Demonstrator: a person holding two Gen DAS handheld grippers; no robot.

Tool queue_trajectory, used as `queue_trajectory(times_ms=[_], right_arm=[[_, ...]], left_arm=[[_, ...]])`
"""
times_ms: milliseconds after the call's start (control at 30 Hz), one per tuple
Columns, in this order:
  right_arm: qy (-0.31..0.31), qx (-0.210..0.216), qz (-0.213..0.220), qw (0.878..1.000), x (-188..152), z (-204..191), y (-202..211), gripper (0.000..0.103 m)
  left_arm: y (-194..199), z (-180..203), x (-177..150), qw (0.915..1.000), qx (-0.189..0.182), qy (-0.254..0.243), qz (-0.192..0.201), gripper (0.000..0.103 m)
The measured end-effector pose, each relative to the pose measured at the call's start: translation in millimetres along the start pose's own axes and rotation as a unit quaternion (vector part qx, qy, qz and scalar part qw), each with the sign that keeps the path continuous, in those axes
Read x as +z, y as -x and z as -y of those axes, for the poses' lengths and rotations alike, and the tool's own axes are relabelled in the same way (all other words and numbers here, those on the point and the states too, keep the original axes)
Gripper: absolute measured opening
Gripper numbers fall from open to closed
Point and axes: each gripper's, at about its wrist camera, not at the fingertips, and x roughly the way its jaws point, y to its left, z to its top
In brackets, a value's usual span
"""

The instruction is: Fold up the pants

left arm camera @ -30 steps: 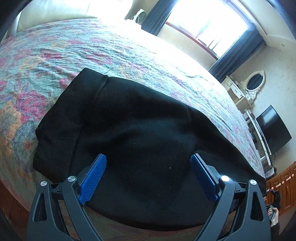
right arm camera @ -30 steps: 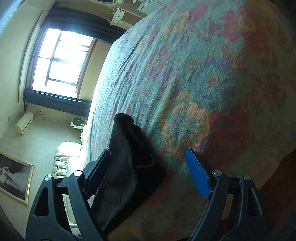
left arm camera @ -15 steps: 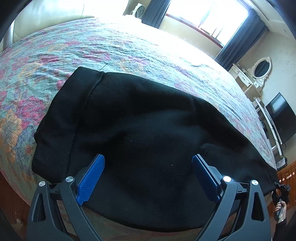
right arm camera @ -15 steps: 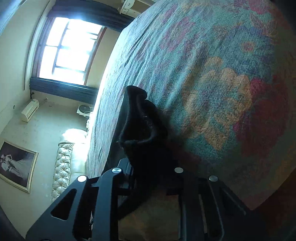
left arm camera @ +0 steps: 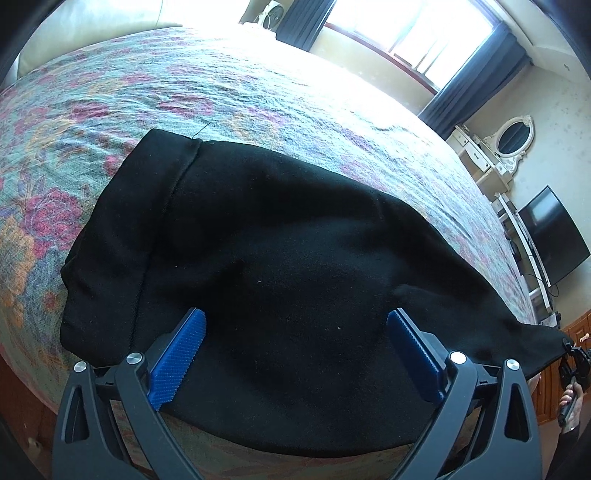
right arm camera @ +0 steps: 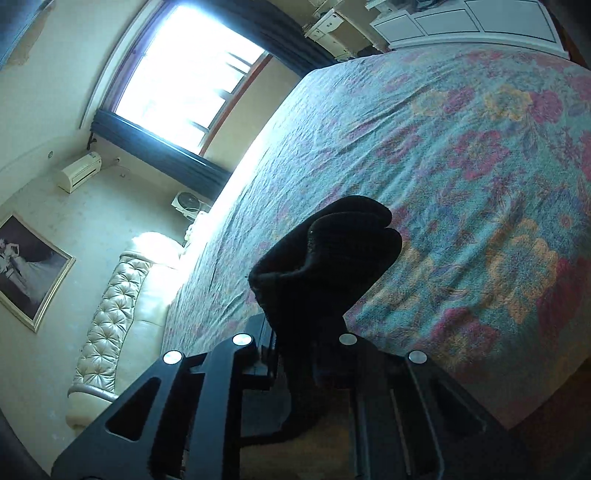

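Black pants (left arm camera: 288,254) lie on the floral bedspread (left arm camera: 229,96), waistband at the left, legs running off to the right. My left gripper (left arm camera: 295,350) is open and hovers over the near edge of the pants, blue pads (left arm camera: 177,354) apart and holding nothing. My right gripper (right arm camera: 306,354) is shut on the leg end of the pants (right arm camera: 328,254), which bunches up out of the closed jaws above the bedspread (right arm camera: 461,155). The right gripper also shows at the far right of the left wrist view (left arm camera: 570,363), at the end of the pant leg.
A cream tufted headboard (right arm camera: 110,325) stands at one end of the bed. A bright window with dark curtains (left arm camera: 424,33) is beyond the bed. A dresser with oval mirror (left arm camera: 509,140) and a dark TV (left arm camera: 550,240) stand at the right.
My right gripper has closed on the pant leg end and lifted it off the bedspread. My left gripper stayed open over the pants, moving only slightly.
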Motion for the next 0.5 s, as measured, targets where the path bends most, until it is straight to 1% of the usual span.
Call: queue_trajectory(times_ms=[100, 233, 367, 500], right_arm=[[0.046, -0.004, -0.004, 0.999, -3.6, -39.7, -2.5, 0.013], [0.099, 0.001, -0.013, 0.995, -15.5, -88.5, -6.2, 0.013], [0.151, 0.005, -0.026, 0.988, -31.8, -133.9, -16.8, 0.013], [0.198, 0.002, -0.049, 0.979, -56.6, -171.3, -38.1, 0.013]], left_arm=[[2.9, 0.2, -1.9, 1.0, -0.002, -0.003, 0.002, 0.097], [6.5, 6.5, -4.8, 0.9998, 0.01, -0.016, 0.006, 0.097], [8.1, 14.7, -9.2, 0.999, 0.024, -0.036, 0.013, 0.097], [9.4, 14.6, -10.8, 0.999, 0.023, -0.034, 0.019, 0.097]])
